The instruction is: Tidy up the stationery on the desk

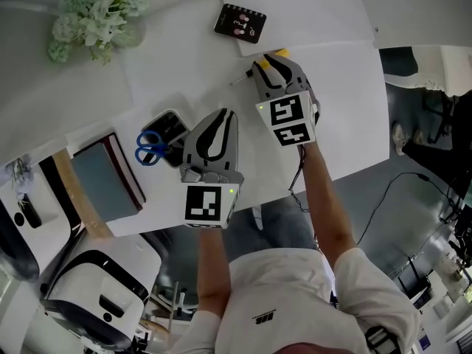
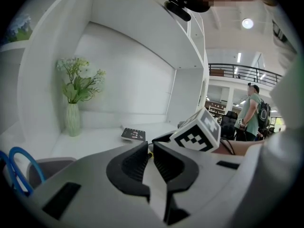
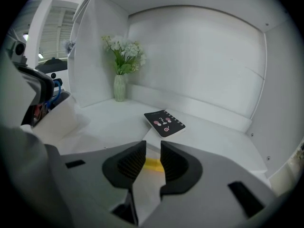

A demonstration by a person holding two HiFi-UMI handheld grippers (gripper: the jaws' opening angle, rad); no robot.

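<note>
A small yellow item (image 1: 281,52) (image 3: 153,164) lies on the white desk (image 1: 346,116) under the tips of my right gripper (image 1: 264,63) (image 3: 153,146). Its jaws stand a narrow gap apart, and white desk shows between them. A black spiral notebook (image 1: 240,22) (image 3: 164,123) (image 2: 133,134) lies just beyond. A thin grey pen (image 1: 240,80) rests to the left of the right gripper. My left gripper (image 1: 225,116) (image 2: 150,146) hovers nearer the desk's front, shut and empty. Blue-handled scissors (image 1: 150,147) (image 2: 19,165) stand in a dark holder (image 1: 171,127) to its left.
A vase of white flowers (image 1: 96,9) (image 2: 72,118) (image 3: 119,87) stands at the back left corner. A grey-covered book (image 1: 103,179) lies on the desk's left end. White shelf walls close in the back and sides. A person (image 2: 251,110) stands far off.
</note>
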